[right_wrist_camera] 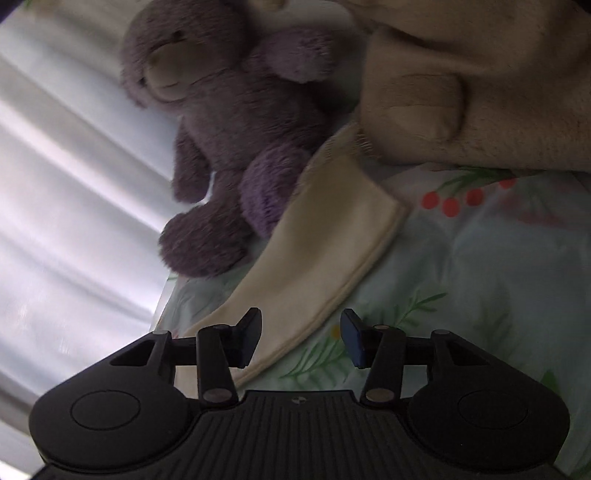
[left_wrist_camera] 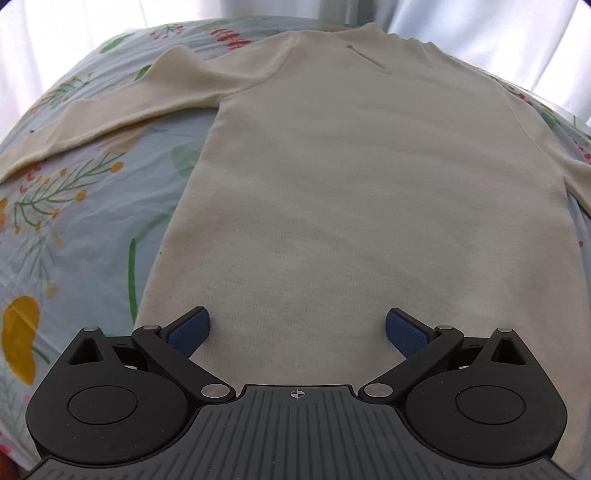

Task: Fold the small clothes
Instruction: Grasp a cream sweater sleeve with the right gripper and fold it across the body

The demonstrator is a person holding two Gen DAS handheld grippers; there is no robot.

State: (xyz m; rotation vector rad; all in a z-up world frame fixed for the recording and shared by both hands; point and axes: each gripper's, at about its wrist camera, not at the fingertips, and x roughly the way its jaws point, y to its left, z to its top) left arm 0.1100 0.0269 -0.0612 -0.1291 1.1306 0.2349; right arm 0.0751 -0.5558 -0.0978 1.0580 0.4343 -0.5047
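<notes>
A cream long-sleeved top [left_wrist_camera: 351, 177] lies flat on the floral sheet [left_wrist_camera: 74, 206], collar at the far end. Its left sleeve [left_wrist_camera: 122, 110] stretches out to the left. My left gripper [left_wrist_camera: 297, 326] is open, low over the top's hem, its blue pads on either side of the lower body. In the right wrist view my right gripper [right_wrist_camera: 301, 339] is open and empty, with the edge of the top's other sleeve [right_wrist_camera: 325, 251] between and beyond its fingers. The sleeve's cuff reaches up to the plush toys.
A purple plush bear [right_wrist_camera: 225, 133] and a beige plush toy [right_wrist_camera: 480, 81] sit at the sleeve's far end. White curtains [right_wrist_camera: 66, 184] hang along the bed's edge, and also behind the top in the left wrist view [left_wrist_camera: 498, 29].
</notes>
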